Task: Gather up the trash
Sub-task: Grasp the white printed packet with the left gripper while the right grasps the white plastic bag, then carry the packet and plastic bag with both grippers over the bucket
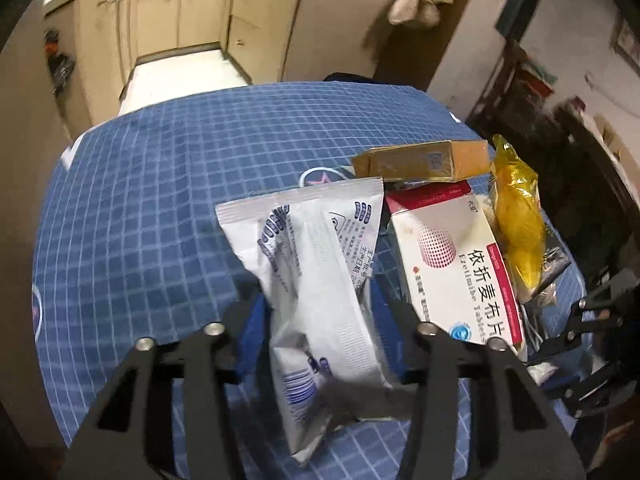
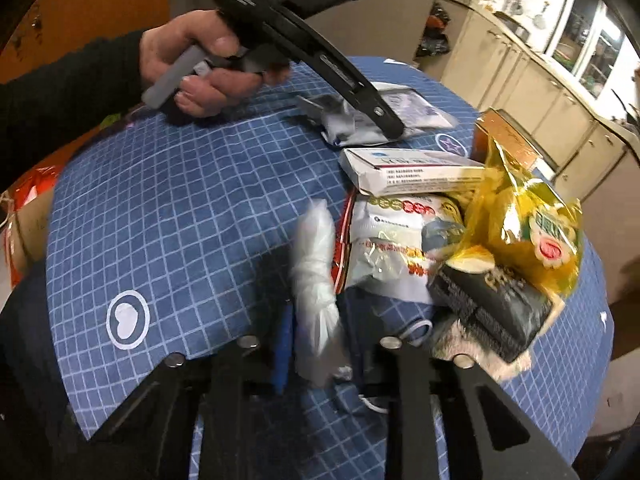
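My left gripper (image 1: 320, 316) is shut on a white packet with blue print (image 1: 316, 248), which stands up between its blue pads over the blue checked tablecloth (image 1: 152, 200). In the right wrist view a hand holds that left gripper (image 2: 372, 124), its tip down on the same packet (image 2: 408, 108). My right gripper (image 2: 320, 344) is shut on a crumpled clear plastic wrap (image 2: 314, 276). Beside it lies a pile of trash: a white and red pill box (image 2: 404, 172), a yellow bag (image 2: 520, 232), a black packet (image 2: 488, 304) and a white printed pouch (image 2: 396, 240).
A tan carton (image 1: 424, 160) lies behind the pill box (image 1: 452, 264) and the yellow bag (image 1: 516, 220). The right gripper (image 1: 580, 340) shows at the right edge of the left wrist view. Kitchen cabinets (image 1: 192, 16) stand beyond the table. A cardboard box (image 2: 28, 220) sits beyond the table's left edge.
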A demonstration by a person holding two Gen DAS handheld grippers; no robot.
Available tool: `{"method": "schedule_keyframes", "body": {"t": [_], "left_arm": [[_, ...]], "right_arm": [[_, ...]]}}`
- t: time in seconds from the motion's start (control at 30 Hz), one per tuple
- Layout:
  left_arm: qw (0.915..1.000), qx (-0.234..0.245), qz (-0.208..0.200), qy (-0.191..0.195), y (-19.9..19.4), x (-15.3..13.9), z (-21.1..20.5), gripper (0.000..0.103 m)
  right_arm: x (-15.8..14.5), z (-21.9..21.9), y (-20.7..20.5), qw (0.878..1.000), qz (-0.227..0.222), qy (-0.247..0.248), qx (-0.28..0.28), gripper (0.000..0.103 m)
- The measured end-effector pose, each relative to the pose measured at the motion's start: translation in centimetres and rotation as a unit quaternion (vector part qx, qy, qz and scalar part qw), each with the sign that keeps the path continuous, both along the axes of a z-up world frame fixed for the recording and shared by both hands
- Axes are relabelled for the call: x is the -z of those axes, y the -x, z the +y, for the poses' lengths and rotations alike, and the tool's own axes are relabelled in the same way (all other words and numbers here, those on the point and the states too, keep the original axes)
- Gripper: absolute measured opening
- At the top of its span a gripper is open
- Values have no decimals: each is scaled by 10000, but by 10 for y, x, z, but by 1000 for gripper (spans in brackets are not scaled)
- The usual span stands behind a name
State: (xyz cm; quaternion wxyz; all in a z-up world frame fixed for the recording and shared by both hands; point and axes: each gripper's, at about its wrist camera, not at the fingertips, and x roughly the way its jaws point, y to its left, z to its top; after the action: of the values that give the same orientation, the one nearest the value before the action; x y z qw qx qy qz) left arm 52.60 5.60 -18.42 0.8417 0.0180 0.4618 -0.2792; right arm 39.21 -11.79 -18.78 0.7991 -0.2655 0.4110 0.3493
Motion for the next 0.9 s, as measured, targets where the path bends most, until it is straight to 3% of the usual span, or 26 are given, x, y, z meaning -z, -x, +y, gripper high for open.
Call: {"method": "schedule_keyframes", "body": {"t": [0.17,0.33,0.5,0.6,0.7,0.83,0.9], "left_arm": [[9992,-381,-138,52,22,2,7,36],[9917,-1048,-692,-264,56,-16,10,34],[9713,-1724,-1573,-456,122,-59,2,34],[9508,-2122,-2163,-643,173,-86,-11,34],[9355,-2288,-2614,-638,230,-105,-27,34],[9179,-2390,-3102,-638,296,-123,-53,34],[9150,-2338,-3242,-551,321,-132,-64,34]], "right_arm": [[-7,-15,25,9982,-199,-348,445,21],[-25,-43,63,9848,-630,-964,1298,20],[-54,-73,110,9535,-1368,-1347,2325,20],[-71,-89,139,9267,-1758,-1602,2910,20],[-87,-99,169,9026,-2081,-1793,3315,20],[-103,-107,205,8864,-2353,-1875,3519,20],[-110,-106,213,8819,-2412,-1939,3556,20]]}}
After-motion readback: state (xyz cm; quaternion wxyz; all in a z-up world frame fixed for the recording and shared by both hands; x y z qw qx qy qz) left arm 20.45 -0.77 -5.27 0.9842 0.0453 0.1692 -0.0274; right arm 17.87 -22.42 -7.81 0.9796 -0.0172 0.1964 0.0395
